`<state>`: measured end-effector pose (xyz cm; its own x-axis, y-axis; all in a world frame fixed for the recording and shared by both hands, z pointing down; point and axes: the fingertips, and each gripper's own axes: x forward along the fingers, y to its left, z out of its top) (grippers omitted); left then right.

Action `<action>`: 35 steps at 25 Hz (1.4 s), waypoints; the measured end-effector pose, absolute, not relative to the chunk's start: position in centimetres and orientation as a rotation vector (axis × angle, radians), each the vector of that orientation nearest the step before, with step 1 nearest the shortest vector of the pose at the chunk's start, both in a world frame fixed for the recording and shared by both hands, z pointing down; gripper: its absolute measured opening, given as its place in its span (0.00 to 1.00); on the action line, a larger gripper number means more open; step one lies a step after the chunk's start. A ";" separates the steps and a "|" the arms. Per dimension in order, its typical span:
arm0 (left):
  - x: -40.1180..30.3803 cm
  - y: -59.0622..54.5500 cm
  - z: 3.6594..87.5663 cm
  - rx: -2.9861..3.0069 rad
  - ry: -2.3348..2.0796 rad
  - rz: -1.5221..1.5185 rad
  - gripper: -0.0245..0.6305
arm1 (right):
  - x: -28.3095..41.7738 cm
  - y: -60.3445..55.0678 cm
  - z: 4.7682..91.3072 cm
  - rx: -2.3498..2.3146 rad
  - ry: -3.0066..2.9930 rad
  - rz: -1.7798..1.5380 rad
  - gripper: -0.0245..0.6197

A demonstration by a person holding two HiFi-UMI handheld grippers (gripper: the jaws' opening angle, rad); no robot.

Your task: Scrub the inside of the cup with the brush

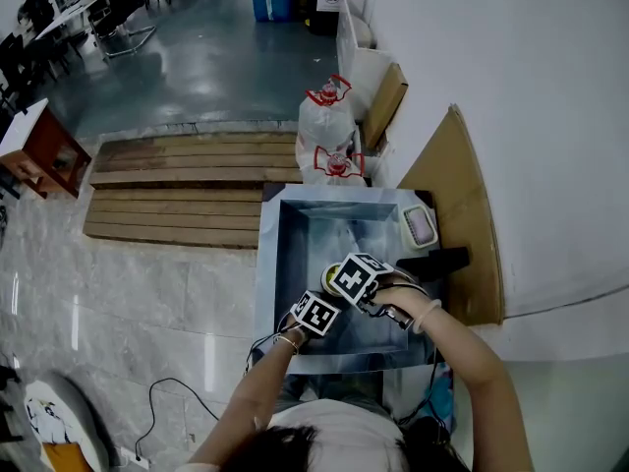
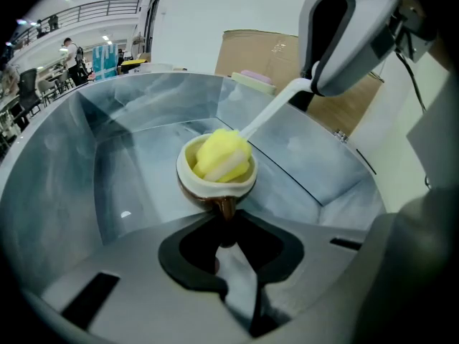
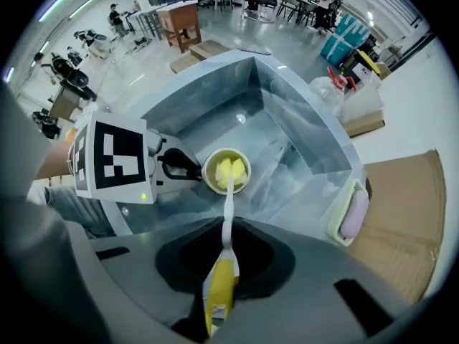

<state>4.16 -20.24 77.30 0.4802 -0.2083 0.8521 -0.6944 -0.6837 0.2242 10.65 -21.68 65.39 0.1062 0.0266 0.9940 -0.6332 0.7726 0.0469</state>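
Note:
A cream cup [image 2: 215,181] with a brown outside hangs over the steel sink [image 2: 79,178]. My left gripper [image 2: 226,224] is shut on its brown handle [image 2: 226,208]. The brush's yellow sponge head [image 2: 221,156] sits inside the cup, and its white stem [image 2: 276,106] rises to my right gripper [image 2: 344,34]. In the right gripper view, that gripper [image 3: 222,264] points down and is shut on the brush's white-and-yellow grip [image 3: 221,289], above the cup [image 3: 226,170] and the left gripper's marker cube [image 3: 113,156]. The head view shows both grippers, left [image 1: 316,313] and right [image 1: 359,279], close together over the sink [image 1: 285,254].
A soap dish with a pink bar [image 3: 350,215] sits on the sink's far right rim [image 1: 420,226]. Cardboard sheets [image 1: 462,205] lean on the white wall. Tied plastic bags [image 1: 329,131] and a wooden pallet [image 1: 187,190] lie beyond the sink.

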 end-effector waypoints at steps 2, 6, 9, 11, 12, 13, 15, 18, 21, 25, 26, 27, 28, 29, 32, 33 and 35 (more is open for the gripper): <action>4.1 -20.2 77.3 2.172 -0.741 1.147 0.14 | 10.8 -21.3 65.5 0.534 -1.397 0.539 0.12; 4.1 -20.2 77.4 2.167 -0.741 1.148 0.14 | 10.8 -20.5 65.3 0.516 -1.414 0.581 0.12; 4.1 -20.2 77.3 2.170 -0.742 1.145 0.14 | 10.0 -20.3 64.9 0.511 -1.444 0.610 0.12; 4.2 -20.2 77.3 2.173 -0.738 1.147 0.14 | 9.5 -20.3 64.6 0.512 -1.462 0.625 0.12; 4.2 -20.2 77.3 2.173 -0.736 1.148 0.14 | 9.3 -20.4 64.5 0.515 -1.469 0.628 0.12; 4.3 -20.1 77.4 2.174 -0.735 1.149 0.14 | 9.3 -20.5 64.5 0.520 -1.474 0.629 0.12; 4.3 -20.2 77.4 2.174 -0.735 1.148 0.14 | 9.2 -21.0 64.5 0.533 -1.479 0.630 0.12; 4.2 -20.2 77.3 2.174 -0.734 1.148 0.14 | 9.5 -21.7 64.4 0.564 -1.474 0.632 0.12; 4.2 -20.3 77.4 2.174 -0.734 1.147 0.14 | 9.8 -22.6 64.2 0.603 -1.472 0.630 0.12; 4.2 -20.3 77.5 2.176 -0.738 1.147 0.14 | 10.2 -22.6 64.6 0.620 -1.460 0.627 0.12; 4.2 -20.3 77.5 2.177 -0.738 1.146 0.14 | 10.5 -22.4 64.8 0.618 -1.449 0.619 0.12; 4.2 -20.4 77.4 2.177 -0.739 1.145 0.14 | 10.7 -22.2 65.1 0.615 -1.439 0.609 0.12; 4.2 -20.4 77.4 2.177 -0.739 1.144 0.14 | 10.8 -22.0 65.2 0.613 -1.432 0.601 0.12; 4.2 -20.4 77.3 2.177 -0.739 1.143 0.14 | 10.9 -21.8 65.3 0.611 -1.429 0.598 0.12; 4.1 -20.3 77.2 2.171 -0.735 1.143 0.14 | 11.2 -21.3 65.4 0.611 -1.428 0.608 0.12; 4.1 -20.3 77.2 2.168 -0.735 1.143 0.14 | 11.3 -21.1 65.3 0.611 -1.429 0.615 0.12; 4.0 -20.4 77.2 2.169 -0.739 1.147 0.14 | 11.4 -20.8 65.2 0.614 -1.438 0.631 0.12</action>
